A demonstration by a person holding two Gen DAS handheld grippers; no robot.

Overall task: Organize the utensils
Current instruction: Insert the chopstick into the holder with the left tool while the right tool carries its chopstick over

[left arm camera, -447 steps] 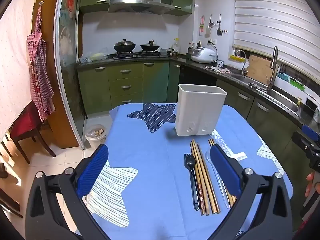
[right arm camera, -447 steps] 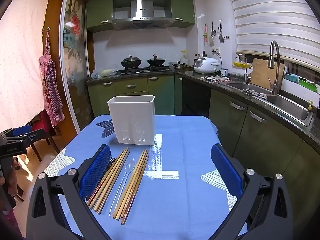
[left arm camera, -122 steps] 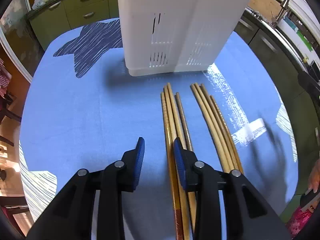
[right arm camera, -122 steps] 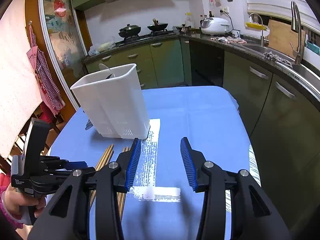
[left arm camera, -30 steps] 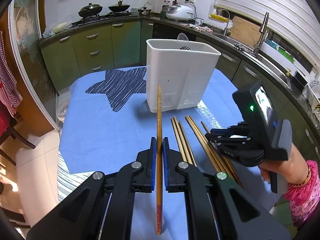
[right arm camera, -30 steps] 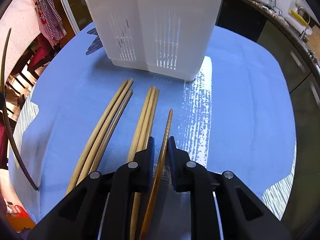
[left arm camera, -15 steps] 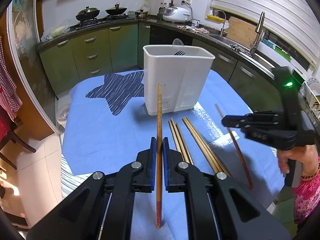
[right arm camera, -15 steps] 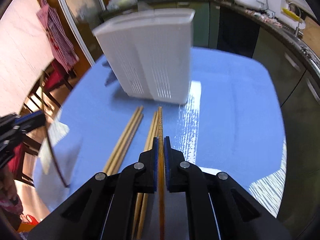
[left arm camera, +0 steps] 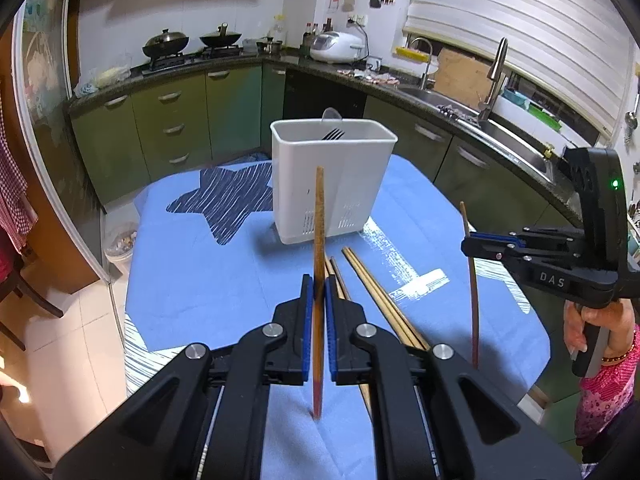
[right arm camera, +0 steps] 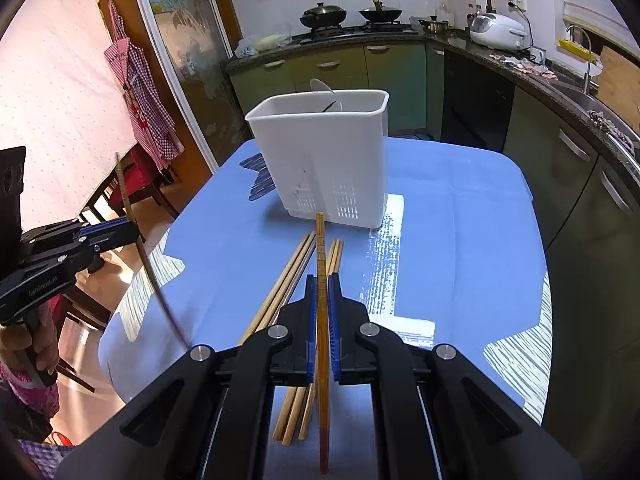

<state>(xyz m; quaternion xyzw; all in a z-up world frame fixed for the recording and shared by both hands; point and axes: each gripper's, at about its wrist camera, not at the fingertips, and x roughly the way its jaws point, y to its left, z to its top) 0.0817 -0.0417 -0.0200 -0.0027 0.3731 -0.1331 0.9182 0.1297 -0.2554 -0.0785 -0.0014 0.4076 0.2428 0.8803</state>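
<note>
Inside the white holder [left arm camera: 334, 184], your fork [left arm camera: 333, 134] shows only its tines; the wall hides its handle.

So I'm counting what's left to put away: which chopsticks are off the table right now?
Two: one clamped in the left claw, one in the right claw. The other chopsticks lie flat on the blue cloth.

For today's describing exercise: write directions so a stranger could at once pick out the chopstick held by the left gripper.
Start at the blue tablecloth with the white utensil bin standing on it. In front of the bin, loose chopsticks lie flat on the cloth. The one you want is the chopstick lifted clear of them, clamped between the left gripper's blue pads, its tip toward the bin.
</note>
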